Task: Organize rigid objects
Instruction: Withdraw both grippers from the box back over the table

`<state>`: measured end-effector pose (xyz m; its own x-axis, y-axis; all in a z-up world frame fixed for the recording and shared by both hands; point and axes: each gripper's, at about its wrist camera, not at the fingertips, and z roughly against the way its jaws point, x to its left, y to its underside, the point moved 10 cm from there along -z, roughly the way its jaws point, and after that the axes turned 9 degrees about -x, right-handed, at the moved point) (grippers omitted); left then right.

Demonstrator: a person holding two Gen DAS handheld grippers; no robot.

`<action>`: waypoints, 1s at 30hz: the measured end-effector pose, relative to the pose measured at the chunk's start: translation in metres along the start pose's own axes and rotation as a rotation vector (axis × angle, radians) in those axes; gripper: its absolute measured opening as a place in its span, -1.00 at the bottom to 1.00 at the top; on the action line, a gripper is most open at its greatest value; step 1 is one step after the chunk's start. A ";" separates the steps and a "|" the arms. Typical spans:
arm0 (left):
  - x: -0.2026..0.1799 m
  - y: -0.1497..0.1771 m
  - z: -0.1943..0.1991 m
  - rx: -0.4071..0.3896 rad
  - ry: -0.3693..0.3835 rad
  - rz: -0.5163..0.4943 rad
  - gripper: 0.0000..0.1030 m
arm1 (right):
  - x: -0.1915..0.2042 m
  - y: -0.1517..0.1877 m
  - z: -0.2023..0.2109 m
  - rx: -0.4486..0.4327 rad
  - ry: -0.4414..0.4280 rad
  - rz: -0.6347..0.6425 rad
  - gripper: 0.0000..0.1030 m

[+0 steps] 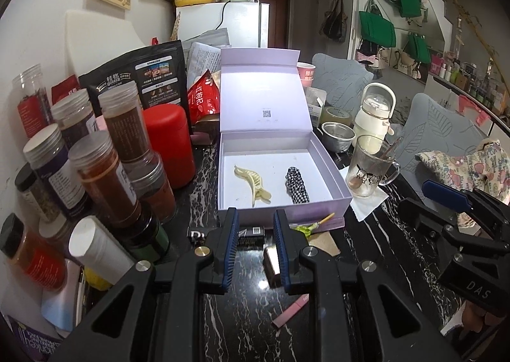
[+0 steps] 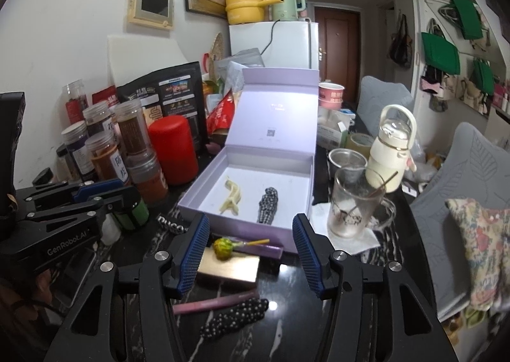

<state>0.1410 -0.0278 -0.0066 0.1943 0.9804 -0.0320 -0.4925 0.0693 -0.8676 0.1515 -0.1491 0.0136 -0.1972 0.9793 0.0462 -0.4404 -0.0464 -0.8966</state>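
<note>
Hovering with jaws apart, the right hand-held gripper (image 2: 251, 253) is lining up on the lollipop (image 2: 222, 246) before the lilac box (image 2: 296, 189), needing a descent to pinch it, while the left hand-held gripper (image 1: 255, 247) is waiting nearly together, empty.

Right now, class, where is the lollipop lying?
In the right wrist view the lollipop lies on a gold card on the dark tabletop, just in front of the open lilac box, between the right gripper fingers.
</note>
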 end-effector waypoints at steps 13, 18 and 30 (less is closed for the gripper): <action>0.007 0.038 0.005 0.046 0.015 0.008 0.99 | -0.006 0.048 0.012 0.058 0.034 -0.049 0.12; 0.007 0.054 -0.002 0.089 0.017 0.011 0.99 | -0.009 0.066 0.009 0.094 0.042 -0.075 0.13; -0.005 0.090 -0.022 0.152 0.031 -0.020 0.99 | -0.025 0.104 -0.004 0.172 0.073 -0.110 0.13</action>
<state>0.1145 -0.0304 -0.0954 0.2305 0.9725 -0.0330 -0.6108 0.1182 -0.7829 0.1143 -0.1771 -0.0827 -0.0782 0.9917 0.1023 -0.5999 0.0352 -0.7993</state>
